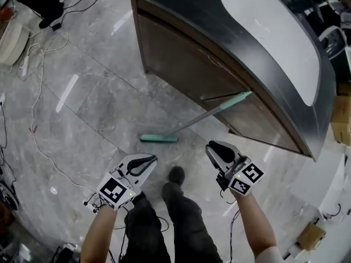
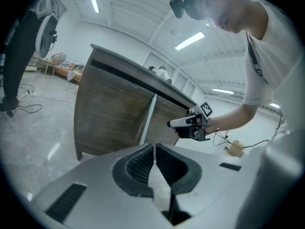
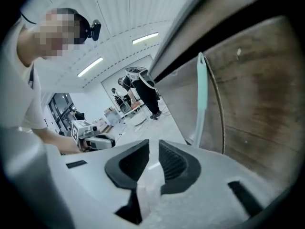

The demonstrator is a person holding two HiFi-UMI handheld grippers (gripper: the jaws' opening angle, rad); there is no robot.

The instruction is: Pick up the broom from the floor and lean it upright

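Head view steeply down; gripper views low, both facing counter [image 2: 109, 113].

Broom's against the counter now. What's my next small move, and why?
Probably just draw both grippers away and leave it. The broom leans on the counter, head on the floor; the left gripper and right gripper hold nothing and hang clear of it.

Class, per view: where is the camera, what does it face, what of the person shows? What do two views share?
Head view: on the head, facing down at the floor; left gripper, right gripper, legs show.
Left gripper view: on that gripper, facing the counter; its shut jaws, torso show.
Right gripper view: on that gripper, facing the counter; its jaws show.
All share the broom.
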